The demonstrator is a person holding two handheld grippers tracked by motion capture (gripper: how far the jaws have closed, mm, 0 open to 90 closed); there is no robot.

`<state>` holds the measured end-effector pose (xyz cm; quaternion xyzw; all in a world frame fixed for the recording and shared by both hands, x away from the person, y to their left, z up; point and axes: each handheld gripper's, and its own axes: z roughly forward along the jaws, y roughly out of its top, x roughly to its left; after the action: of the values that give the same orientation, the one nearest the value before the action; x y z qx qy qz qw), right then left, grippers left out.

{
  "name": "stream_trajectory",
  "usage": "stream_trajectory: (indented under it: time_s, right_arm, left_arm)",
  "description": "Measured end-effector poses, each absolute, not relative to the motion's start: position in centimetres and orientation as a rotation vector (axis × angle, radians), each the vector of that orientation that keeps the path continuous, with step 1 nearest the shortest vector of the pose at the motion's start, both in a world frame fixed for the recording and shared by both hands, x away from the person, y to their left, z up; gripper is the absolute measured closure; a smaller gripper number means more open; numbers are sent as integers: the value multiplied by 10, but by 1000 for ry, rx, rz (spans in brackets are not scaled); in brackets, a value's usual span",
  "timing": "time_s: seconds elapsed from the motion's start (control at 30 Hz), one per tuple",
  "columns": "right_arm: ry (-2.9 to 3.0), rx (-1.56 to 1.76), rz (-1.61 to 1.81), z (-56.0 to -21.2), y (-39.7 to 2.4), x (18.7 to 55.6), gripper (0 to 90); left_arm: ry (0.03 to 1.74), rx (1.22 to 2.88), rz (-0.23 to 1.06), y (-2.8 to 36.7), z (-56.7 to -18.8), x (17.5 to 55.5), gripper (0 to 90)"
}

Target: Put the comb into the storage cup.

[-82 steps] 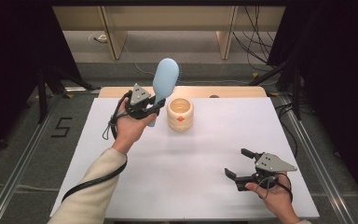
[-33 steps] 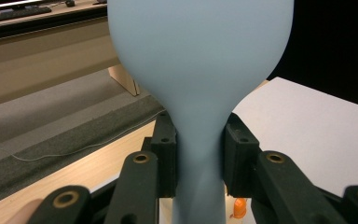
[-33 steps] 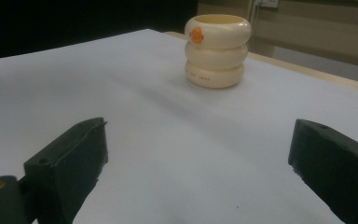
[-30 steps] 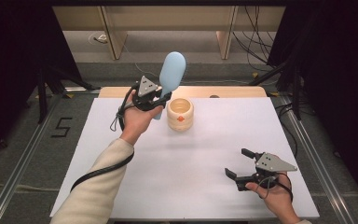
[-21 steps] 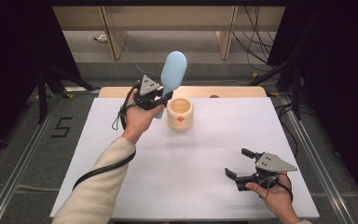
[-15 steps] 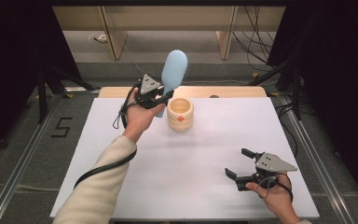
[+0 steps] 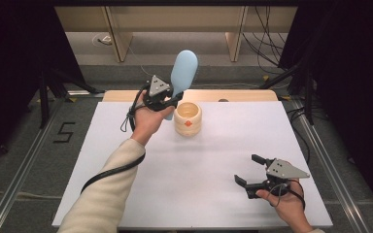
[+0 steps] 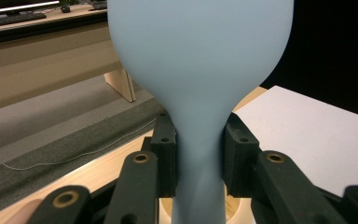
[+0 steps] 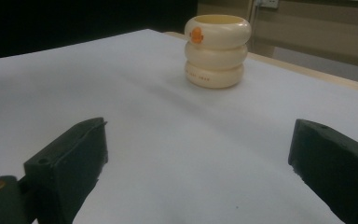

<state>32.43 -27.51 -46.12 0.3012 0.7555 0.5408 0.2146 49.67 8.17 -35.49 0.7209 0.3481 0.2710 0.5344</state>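
You have one pale blue spatula [image 7: 181, 76] and one cream ribbed cup [image 7: 188, 118] in play, plus two grippers, one in each hand.

Your left gripper [image 7: 169, 101] is raised over the far edge of the worktop [image 7: 184, 184], left of its middle, and its jaws pinch the spatula by the narrow neck; the left gripper view shows both black pads [image 8: 165, 158] pressed against the blue neck from either side. The spatula's long axis stands nearly upright, leaning slightly toward the far right. Its broad rounded blade points up and away from you, and the handle end runs down below the jaws, just left of the cup. In the left gripper view that lower end sits in front of the cup's rim [image 8: 233, 215]; whether it touches the cup or is inside it you cannot tell.

The cup stands upright on the white worktop near the far edge, about midway along it. It has three stacked rings and a small orange mark on its upper ring, facing you. The little of its inside that shows holds nothing you can make out.

Your right gripper [image 7: 251, 170] rests low near the near right corner of the worktop, well apart from the cup, jaws spread wide with nothing between them, pointing toward the cup [image 9: 217, 50].
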Motion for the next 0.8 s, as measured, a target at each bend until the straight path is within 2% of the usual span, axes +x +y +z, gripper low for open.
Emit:
stream_trajectory:
  time_s: [0.8]
  right_arm:
    - [2095, 834, 1503, -461, -275, 324, 55]
  left_arm:
    - [828, 1707, 639, 74, -357, 507, 695]
